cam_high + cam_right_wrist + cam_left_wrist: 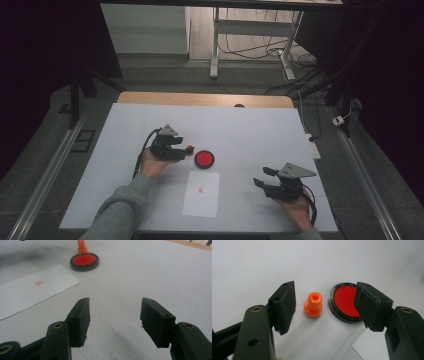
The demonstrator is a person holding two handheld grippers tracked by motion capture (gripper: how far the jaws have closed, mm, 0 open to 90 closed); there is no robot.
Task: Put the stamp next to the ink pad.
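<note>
**Orange stamp stood free between parted jaws, beside the red ink pad**

Nearest the person, the right gripper (263, 176) rested low over the white table cover (260, 130), its jaws parted wide with nothing between them. Just ahead of the person lay a white paper slip (201, 194) bearing a small red mark (39, 283) at its middle.

Farther out sat the one container in the scene — a shallow round ink pad (344, 302) with a dark rim, its well filled edge to edge with flat red. Just beside it, apart from the rim, stood the stamp (313, 304): a small glossy orange piece, upright on the cover, with a flared base, a narrower neck and a rounded top with a hollow in it.

The left gripper (325, 307) had its jaws well apart — the stamp stood between them, touched by neither pad.
</note>
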